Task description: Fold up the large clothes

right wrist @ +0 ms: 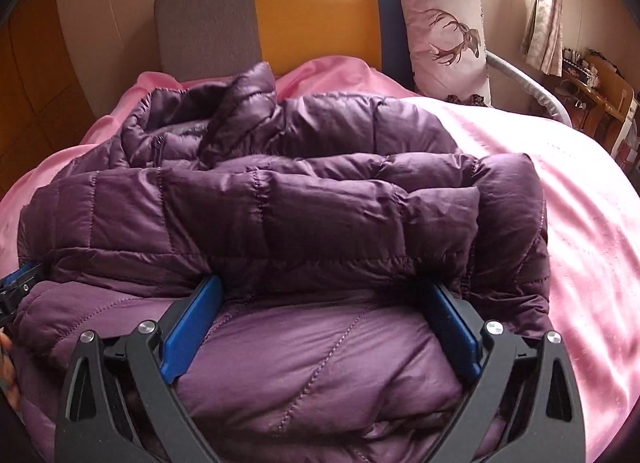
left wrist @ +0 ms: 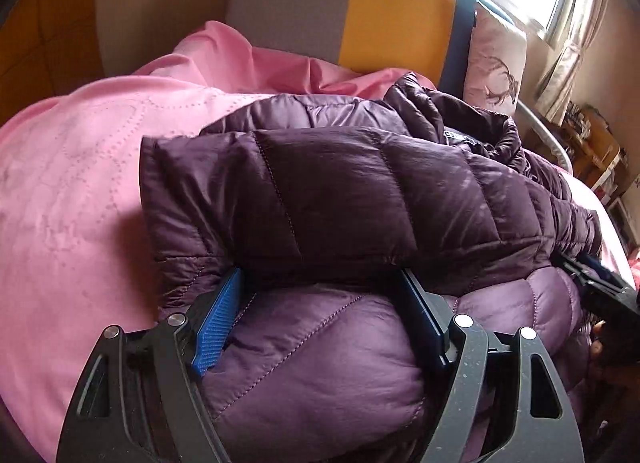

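A purple quilted puffer jacket (left wrist: 360, 191) lies folded in layers on a pink bedspread (left wrist: 72, 183); it also shows in the right wrist view (right wrist: 280, 203). My left gripper (left wrist: 320, 283) has its jaws spread wide around a thick fold of the jacket's near edge, tips under the upper layer. My right gripper (right wrist: 328, 291) stands the same way, jaws wide with jacket fabric bulging between the blue pads (right wrist: 192, 327). The right gripper also shows at the right edge of the left wrist view (left wrist: 600, 287), and the left gripper at the left edge of the right wrist view (right wrist: 16, 283).
A grey, yellow and blue headboard (right wrist: 312, 11) stands behind the bed. A deer-print pillow (right wrist: 444, 31) leans on it at the right. A window with curtains (right wrist: 544, 11) and cluttered wooden furniture (right wrist: 596, 91) are at the far right. The pink bedspread (right wrist: 580, 203) lies bare right of the jacket.
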Action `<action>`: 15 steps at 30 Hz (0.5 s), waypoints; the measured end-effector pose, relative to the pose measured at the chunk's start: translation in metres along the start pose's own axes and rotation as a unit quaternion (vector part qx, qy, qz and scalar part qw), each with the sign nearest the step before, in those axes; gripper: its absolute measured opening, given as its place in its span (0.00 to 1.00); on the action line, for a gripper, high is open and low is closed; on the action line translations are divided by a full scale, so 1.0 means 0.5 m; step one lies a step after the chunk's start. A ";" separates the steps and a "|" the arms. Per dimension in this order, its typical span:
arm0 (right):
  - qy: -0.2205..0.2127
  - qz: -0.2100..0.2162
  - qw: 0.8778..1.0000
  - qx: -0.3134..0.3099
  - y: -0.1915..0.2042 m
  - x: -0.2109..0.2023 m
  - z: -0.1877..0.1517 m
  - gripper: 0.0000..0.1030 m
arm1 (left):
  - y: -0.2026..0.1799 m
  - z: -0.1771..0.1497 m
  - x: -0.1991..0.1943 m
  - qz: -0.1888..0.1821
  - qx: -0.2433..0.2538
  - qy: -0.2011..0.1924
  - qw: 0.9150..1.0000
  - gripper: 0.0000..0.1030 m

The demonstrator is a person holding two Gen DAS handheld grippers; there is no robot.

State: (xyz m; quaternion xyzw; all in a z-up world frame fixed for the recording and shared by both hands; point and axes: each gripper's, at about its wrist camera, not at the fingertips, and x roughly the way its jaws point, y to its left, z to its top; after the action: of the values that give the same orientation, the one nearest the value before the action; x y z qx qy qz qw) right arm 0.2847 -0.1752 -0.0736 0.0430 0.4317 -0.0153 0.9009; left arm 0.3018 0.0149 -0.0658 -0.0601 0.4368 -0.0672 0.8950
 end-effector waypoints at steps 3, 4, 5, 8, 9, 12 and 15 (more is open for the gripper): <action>0.003 -0.003 1.000 -0.003 0.002 0.004 0.000 0.95 | -0.005 -0.001 0.007 0.008 0.004 -0.003 1.000 0.74; 0.003 -0.004 1.000 -0.004 0.004 0.003 0.000 0.95 | -0.007 0.000 0.002 0.009 0.005 -0.003 1.000 0.74; 0.005 -0.005 1.000 -0.005 0.005 0.000 0.002 0.96 | -0.007 0.001 -0.001 0.008 0.004 -0.002 1.000 0.74; 0.008 -0.007 1.000 -0.008 0.009 -0.021 0.014 0.96 | -0.009 0.014 -0.027 0.009 0.000 0.003 1.000 0.74; 0.003 -0.009 1.000 -0.007 0.011 -0.035 0.019 0.96 | -0.005 0.020 -0.046 0.007 -0.004 -0.002 1.000 0.74; -0.041 0.016 0.999 -0.002 0.030 -0.088 0.041 0.96 | 0.009 0.044 -0.092 0.002 -0.013 -0.039 0.999 0.74; -0.047 0.036 0.998 -0.014 0.070 -0.092 0.068 0.96 | 0.021 0.083 -0.095 -0.001 -0.026 -0.044 0.999 0.74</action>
State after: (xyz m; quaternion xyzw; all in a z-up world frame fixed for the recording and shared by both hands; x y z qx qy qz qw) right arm 0.2845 -0.1440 -0.0144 0.0445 0.3874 0.0210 0.9206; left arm 0.3065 0.0354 -0.0053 -0.0865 0.3983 -0.0539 0.9116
